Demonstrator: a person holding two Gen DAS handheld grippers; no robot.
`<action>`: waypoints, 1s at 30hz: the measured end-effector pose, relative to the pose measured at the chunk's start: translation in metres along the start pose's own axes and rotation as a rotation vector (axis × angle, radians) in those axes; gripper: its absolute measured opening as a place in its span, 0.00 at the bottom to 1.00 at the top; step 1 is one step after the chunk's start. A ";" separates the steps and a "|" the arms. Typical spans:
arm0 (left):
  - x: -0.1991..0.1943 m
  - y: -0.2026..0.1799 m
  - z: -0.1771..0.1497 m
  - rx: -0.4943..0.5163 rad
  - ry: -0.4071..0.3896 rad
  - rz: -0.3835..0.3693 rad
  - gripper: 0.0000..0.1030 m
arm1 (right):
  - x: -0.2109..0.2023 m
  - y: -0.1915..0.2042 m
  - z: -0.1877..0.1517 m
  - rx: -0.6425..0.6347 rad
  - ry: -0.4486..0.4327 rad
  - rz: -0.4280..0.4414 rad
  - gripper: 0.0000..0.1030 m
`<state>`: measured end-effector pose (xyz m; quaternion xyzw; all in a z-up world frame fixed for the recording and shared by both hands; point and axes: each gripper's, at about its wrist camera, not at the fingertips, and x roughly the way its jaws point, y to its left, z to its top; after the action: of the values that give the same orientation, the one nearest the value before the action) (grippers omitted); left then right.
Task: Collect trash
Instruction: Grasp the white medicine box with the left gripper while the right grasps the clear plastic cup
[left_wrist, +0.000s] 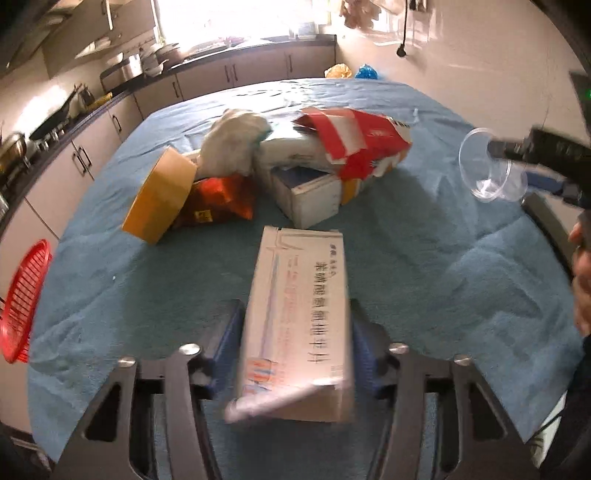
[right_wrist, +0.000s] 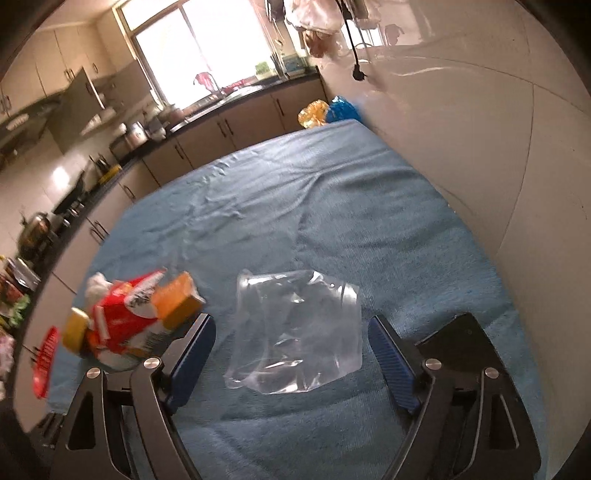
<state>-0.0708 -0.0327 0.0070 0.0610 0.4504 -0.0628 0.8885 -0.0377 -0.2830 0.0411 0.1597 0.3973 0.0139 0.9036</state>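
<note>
Clear plastic cup (right_wrist: 295, 332) between open gripper (right_wrist: 291, 350) fingers

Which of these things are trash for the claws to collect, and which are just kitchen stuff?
Trash:
- white carton between the left claw fingers
- clear plastic cup between the open right claw fingers
- red torn box
- orange snack bag
- yellow tape roll

Just there:
- red basket
- blue tablecloth
- kitchen cabinets

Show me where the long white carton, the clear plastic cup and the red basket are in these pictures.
long white carton (left_wrist: 299, 314), left wrist view, on its printed top face.
clear plastic cup (right_wrist: 295, 332), right wrist view, on its crumpled side wall.
red basket (left_wrist: 22, 299), left wrist view, on its mesh wall.
</note>
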 end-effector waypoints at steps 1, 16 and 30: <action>0.000 0.002 0.000 -0.003 -0.001 -0.004 0.50 | 0.003 0.001 -0.001 -0.007 0.004 -0.007 0.85; -0.029 0.037 -0.010 -0.064 -0.086 -0.032 0.50 | -0.030 0.039 -0.016 -0.071 -0.065 0.101 0.70; -0.056 0.068 -0.005 -0.112 -0.171 0.015 0.50 | -0.046 0.106 -0.040 -0.220 -0.057 0.223 0.70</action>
<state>-0.0964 0.0388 0.0525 0.0090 0.3754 -0.0356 0.9261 -0.0869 -0.1784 0.0802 0.1033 0.3473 0.1528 0.9194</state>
